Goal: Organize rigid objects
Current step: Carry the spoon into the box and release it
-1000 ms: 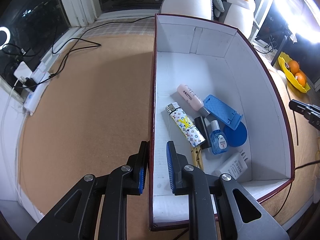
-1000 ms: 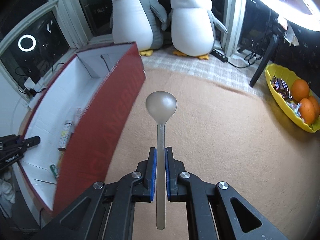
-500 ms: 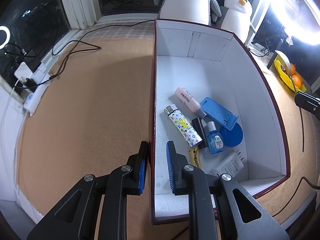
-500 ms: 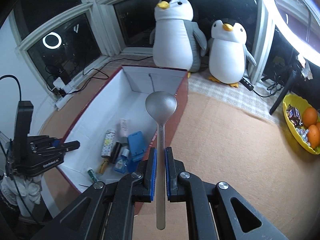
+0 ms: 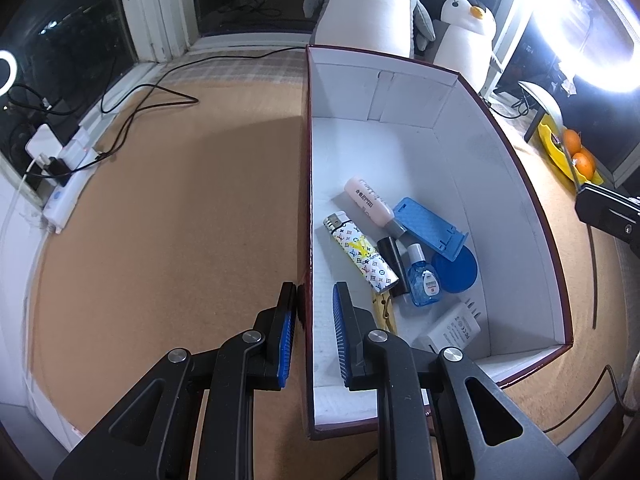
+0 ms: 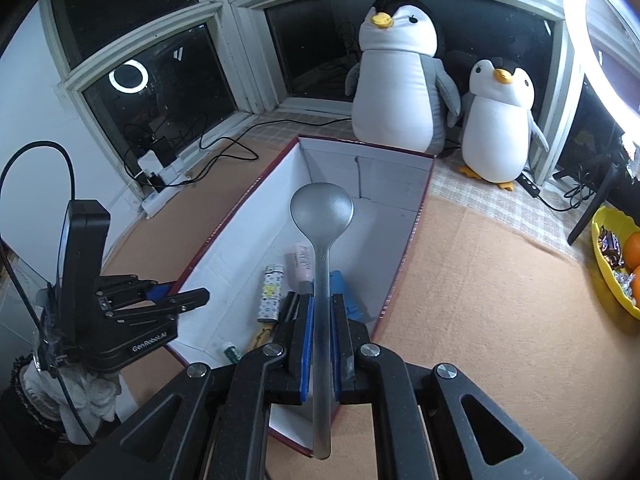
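The box (image 5: 516, 184) stood on the table (image 5: 180, 216), its near left wall between the left gripper's (image 5: 312, 312) fingers. Inside, toward the near end, lay a lighter (image 5: 360, 252), a tube (image 5: 370, 202), a stand (image 5: 430, 228), a small bottle (image 5: 422, 278) and a charger (image 5: 452, 326). The spoon (image 6: 322, 216), clamped in the right gripper (image 6: 320, 320), hung over the box. Two penguins (image 6: 400, 76) sat behind it.

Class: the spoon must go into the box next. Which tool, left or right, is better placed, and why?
Right. The right tool already grips the spoon above the box; the left tool straddles the box wall.
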Available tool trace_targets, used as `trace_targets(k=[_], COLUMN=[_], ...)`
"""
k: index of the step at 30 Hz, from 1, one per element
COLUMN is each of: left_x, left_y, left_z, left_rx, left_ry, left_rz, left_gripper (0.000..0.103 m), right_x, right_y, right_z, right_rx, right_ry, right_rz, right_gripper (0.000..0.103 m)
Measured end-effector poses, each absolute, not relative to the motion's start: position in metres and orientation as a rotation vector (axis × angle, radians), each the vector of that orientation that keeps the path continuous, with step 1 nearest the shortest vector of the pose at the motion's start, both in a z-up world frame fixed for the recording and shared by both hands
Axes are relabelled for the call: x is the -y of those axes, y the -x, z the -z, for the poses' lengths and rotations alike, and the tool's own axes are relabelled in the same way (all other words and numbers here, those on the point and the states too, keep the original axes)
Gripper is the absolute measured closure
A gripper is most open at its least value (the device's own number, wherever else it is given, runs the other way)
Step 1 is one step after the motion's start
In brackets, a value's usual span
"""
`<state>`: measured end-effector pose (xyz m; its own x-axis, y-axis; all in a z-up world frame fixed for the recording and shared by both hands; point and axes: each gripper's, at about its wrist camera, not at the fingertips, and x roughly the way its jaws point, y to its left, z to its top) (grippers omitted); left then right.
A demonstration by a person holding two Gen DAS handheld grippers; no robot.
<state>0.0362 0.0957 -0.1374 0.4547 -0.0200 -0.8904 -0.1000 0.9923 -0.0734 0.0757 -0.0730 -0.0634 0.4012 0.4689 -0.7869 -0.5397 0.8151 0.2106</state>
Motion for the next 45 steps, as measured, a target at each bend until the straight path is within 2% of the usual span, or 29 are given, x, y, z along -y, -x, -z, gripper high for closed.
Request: trace_targets(k=[33,34,36,37,43,45], left_x=[-0.097,-0.097,-0.096,-0.097,-0.096,-0.096], left_y=[-0.034,-0.034,-0.034,-0.034,-0.035,-0.035], left_z=[0.136,0.136,0.136,0.136,0.135,0.134], left_rx=[-1.084,-1.084,-1.085,-1.086,-1.087,-1.087], left_ry=[0.119,0.119,0.118,0.118,0.115,0.115], left_rz=[-0.016,-0.017,-0.017,-0.018,-0.022,-0.022], left_gripper=[0.087,0.087,0.087,0.087,0.087,0.087], right_x=[0.034,0.033,0.032,0.032,0.034,0.036], right_y=[-0.087,-0.087,-0.087,-0.087,-0.086,-0.085], right_z=[0.092,0.093,0.094,0.094,0.093,0.092], right_rx=[-1.023,-1.024,-1.027,-1.024,-1.017,-1.016], right_ry=[0.109,0.11,0.109,0.108,0.104,0.099], right_rz=[-0.602,-0.607,-0.61,-0.611,-0.617,-0.618], right_gripper=[0.095,0.093,0.071,0.067,0.064,0.058])
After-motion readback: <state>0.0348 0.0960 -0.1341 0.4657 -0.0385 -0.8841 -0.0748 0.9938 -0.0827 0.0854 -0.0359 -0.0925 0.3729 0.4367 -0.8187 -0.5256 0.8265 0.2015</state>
